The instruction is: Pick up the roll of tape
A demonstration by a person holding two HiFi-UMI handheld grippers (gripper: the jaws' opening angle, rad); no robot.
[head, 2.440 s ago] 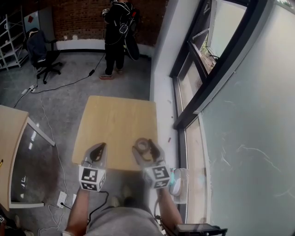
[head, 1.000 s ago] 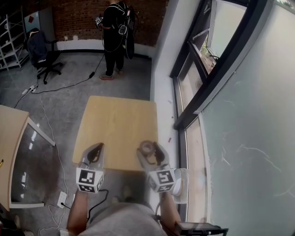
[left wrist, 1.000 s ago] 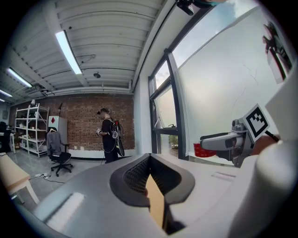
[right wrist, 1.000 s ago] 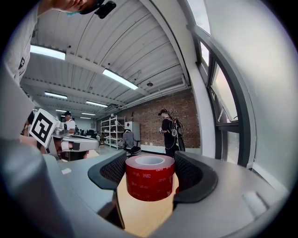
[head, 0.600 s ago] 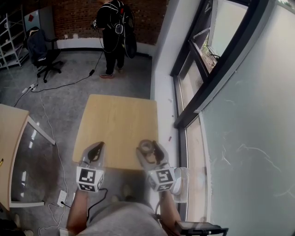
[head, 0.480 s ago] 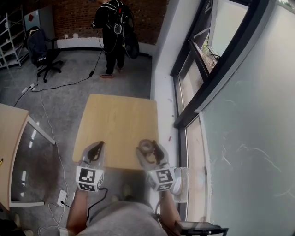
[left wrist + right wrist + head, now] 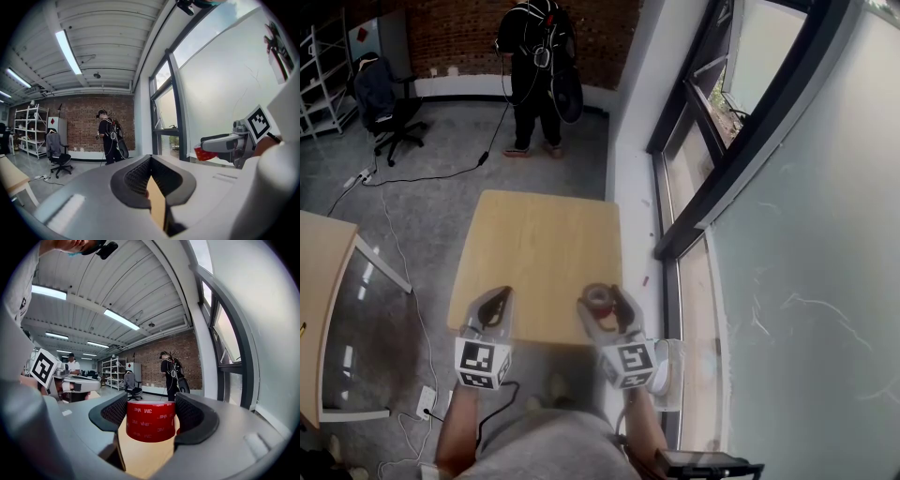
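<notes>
Tape roll (image 7: 151, 420), red, "3M" print

Your roll of tape (image 7: 151, 420) is bright red with white letters on it. Your right gripper (image 7: 602, 301) and left gripper (image 7: 502, 298) are grey with black bumpy pads (image 7: 115, 411). Each cube (image 7: 483, 364) has black and white squares. The table (image 7: 534, 244) is pale yellow wood. The far wall (image 7: 459, 37) is red-brown brick. The floor (image 7: 441, 197) is grey.

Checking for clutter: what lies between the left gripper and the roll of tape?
Only bare tabletop, as the head view shows: nothing sits between the left gripper and the roll of tape.
</notes>
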